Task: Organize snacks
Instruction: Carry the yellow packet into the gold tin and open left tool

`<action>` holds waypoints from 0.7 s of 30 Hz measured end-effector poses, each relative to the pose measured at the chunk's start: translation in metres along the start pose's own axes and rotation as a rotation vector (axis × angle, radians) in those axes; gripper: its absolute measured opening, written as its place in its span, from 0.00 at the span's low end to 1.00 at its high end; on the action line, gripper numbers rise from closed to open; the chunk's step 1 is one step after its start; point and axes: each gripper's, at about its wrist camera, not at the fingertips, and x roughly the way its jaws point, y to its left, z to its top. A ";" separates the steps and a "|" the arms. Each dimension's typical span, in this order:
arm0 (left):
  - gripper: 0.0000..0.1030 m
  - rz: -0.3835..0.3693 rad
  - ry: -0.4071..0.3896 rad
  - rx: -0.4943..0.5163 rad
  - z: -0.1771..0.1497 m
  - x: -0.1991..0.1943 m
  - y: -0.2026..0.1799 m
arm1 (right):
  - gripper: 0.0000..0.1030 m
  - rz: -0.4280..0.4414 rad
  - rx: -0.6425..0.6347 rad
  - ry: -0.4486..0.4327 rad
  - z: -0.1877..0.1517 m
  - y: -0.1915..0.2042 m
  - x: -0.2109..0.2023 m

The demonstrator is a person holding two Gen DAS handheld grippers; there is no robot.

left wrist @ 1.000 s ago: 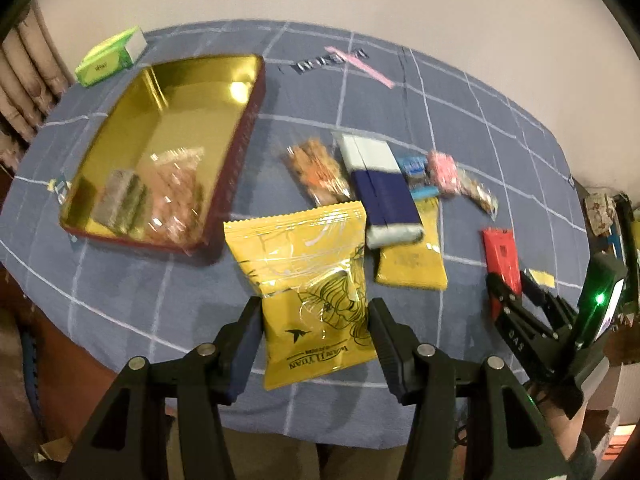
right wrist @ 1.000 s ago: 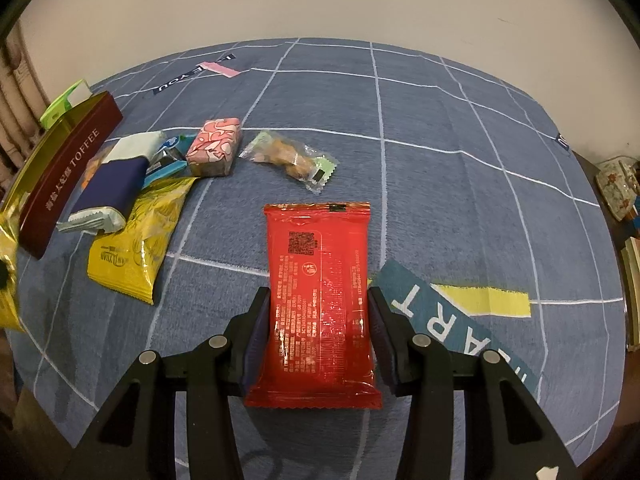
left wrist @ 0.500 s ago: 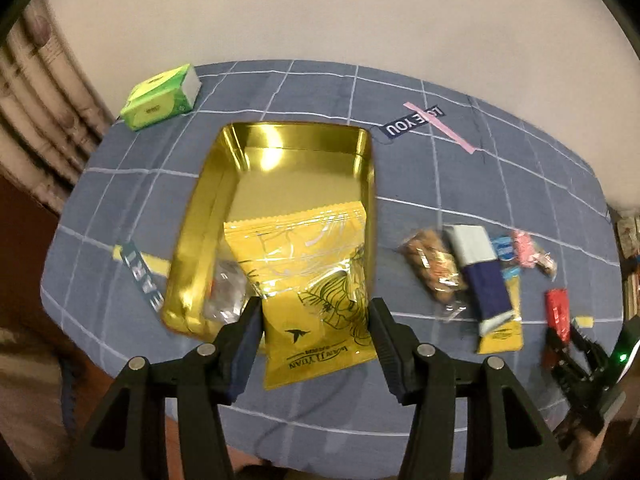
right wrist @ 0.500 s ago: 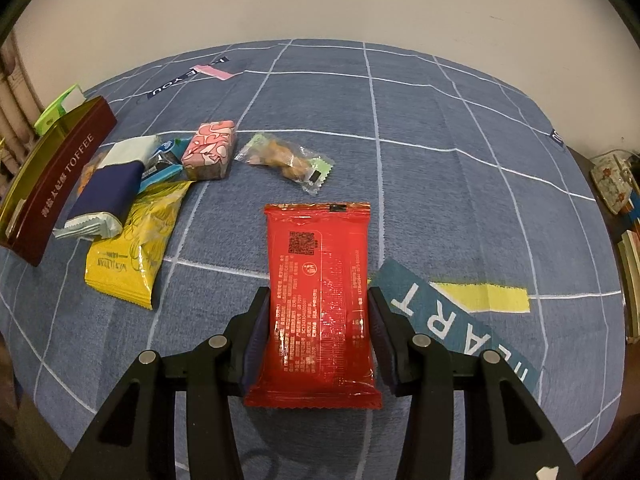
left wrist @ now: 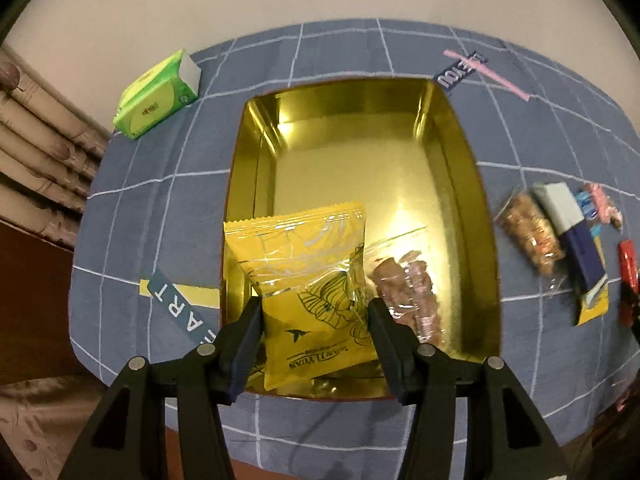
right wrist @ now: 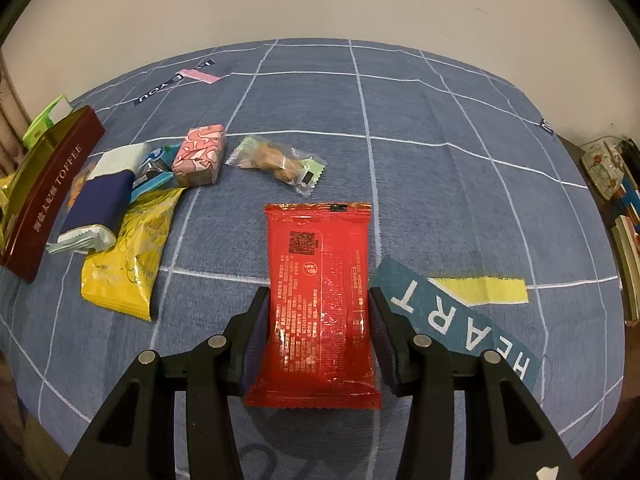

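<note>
Change: 1 s ago my left gripper [left wrist: 316, 322] held the yellow pouch [left wrist: 308, 280] over the cloth; now it's above the gold tin [left wrist: 460, 152], near-left part.
Meaning: drop-off is close, I'd say; just needs letting go.
Left grip: clamped on pouch's near end, jaws abt pouch-width apart.
Tin: clear snack bag [left wrist: 408, 292] inside already, right of pouch.
Right gripper [right wrist: 316, 332]: unmoved, jaws hugging the red packet [right wrist: 316, 300]; prob resting on the cloth [right wrist: 460, 128], hard to tell.
Left over: loose snacks [right wrist: 120, 216], far left.

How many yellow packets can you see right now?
2. One yellow packet is held in the left gripper over the gold tin. The other lies on the cloth beside the tin, partly under a navy packet. More could be hidden.
</note>
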 end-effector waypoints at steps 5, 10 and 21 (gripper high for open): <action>0.53 -0.014 0.017 0.027 -0.001 0.011 0.006 | 0.43 -0.008 0.011 0.004 0.000 0.000 0.000; 0.54 -0.026 0.018 0.032 -0.004 0.015 0.013 | 0.43 -0.016 0.026 0.008 0.001 0.001 0.001; 0.55 -0.023 -0.016 0.054 -0.008 0.015 0.012 | 0.43 -0.026 0.046 0.026 0.005 0.001 0.003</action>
